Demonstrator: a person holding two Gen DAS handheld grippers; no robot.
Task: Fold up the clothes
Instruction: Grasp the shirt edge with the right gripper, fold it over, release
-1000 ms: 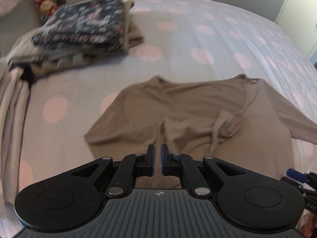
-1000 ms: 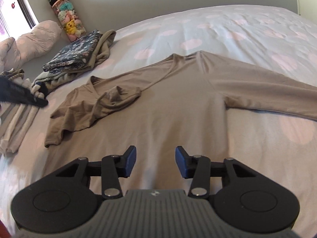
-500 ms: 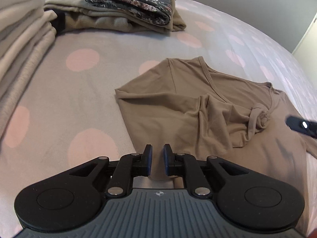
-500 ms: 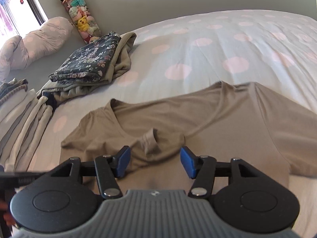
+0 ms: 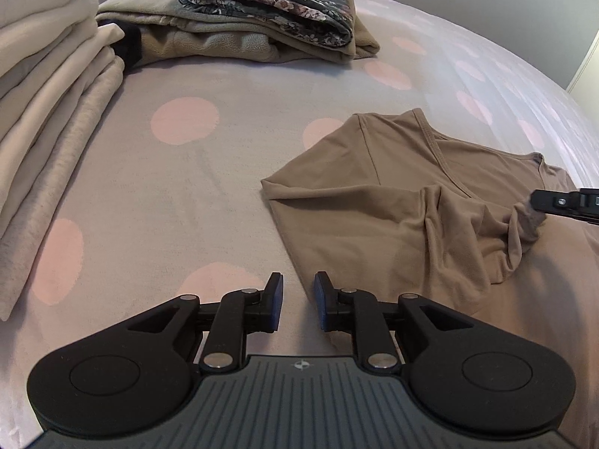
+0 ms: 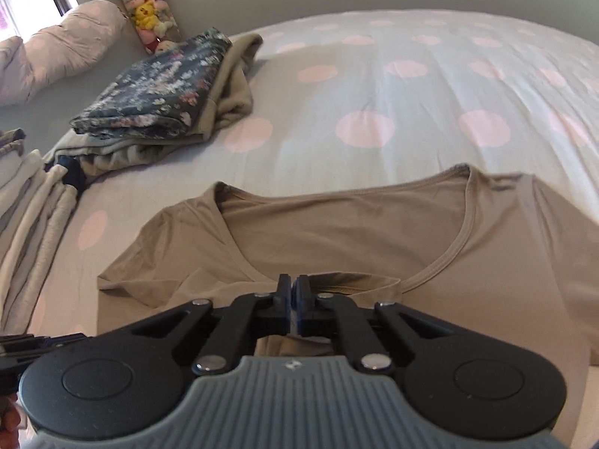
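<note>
Here, tan shirt (image 6: 337,239) spread on the polka-dot bed (image 6: 411,86), near folded stacks (image 5: 56,112). Right gripper (image 6: 293,292) fingers pinched shut on its bunched sleeve cuff (image 5: 528,217); left gripper (image 5: 298,299) fingers narrow, opening, holding nothing.

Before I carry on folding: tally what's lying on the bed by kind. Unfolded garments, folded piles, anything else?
Unfolded garments: 1, the tan long-sleeved shirt
Folded piles: 2, the cream fabric stack and the beige pile topped by dark floral fabric
Clear tube of plush toys, at the bed's far edge: 1
Total: 4
</note>
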